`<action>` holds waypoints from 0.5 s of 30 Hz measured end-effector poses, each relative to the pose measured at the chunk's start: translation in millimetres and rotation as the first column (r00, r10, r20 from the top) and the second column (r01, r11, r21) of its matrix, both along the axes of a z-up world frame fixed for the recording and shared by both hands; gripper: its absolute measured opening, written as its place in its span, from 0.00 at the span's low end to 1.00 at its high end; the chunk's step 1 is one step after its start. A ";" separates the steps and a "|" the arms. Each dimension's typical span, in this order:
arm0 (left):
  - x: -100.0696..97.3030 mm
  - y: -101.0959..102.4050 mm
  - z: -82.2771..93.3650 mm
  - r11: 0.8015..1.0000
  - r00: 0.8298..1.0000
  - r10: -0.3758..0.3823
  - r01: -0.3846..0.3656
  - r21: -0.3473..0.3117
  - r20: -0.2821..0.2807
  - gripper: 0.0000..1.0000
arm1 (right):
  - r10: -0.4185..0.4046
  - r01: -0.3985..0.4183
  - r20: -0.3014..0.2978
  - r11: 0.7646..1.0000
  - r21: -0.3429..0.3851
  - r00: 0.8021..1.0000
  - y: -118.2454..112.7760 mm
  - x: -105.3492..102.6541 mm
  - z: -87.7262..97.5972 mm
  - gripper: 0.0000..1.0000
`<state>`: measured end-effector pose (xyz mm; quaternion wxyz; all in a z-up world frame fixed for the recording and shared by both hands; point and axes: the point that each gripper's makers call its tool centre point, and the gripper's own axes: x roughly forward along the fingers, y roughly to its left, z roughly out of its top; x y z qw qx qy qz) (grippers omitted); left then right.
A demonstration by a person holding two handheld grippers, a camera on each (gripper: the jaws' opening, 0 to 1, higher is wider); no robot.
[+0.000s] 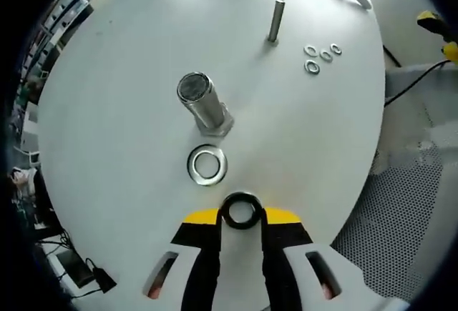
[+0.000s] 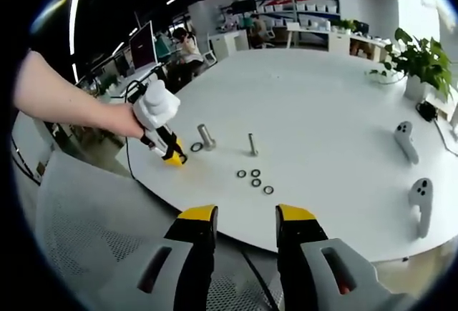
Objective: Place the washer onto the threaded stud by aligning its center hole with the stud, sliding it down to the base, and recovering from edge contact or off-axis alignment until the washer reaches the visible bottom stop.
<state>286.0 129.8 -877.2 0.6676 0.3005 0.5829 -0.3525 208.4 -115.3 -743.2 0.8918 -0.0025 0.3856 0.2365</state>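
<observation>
- Left gripper (image 1: 242,214), left gripper view: two broad jaws rising from below, black on their inner faces, capped with yellow at the tips, and cased in white on the outer sides.
- Each white casing carries one slanted oblong slot with a dark, reddish interior.
- Right gripper (image 2: 245,218), right gripper view: the same build, with two separate jaws, yellow tip caps over black bodies, white-grey outer shells, and one slanted slot per shell.
- Left gripper seen from outside, right gripper view: a white rounded body, black midsection and yellow tip.
- Person's forearm (image 2: 68,100), right gripper view: bare, no sleeve visible; the hand (image 2: 136,120) grips the white body.
</observation>
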 end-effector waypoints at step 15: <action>13.6 -18.3 49.0 0.991 0.989 -0.119 0.124 -0.054 0.082 0.19 | 0.005 -0.005 -0.001 1.000 0.001 1.000 0.9 0.0 0.1 0.35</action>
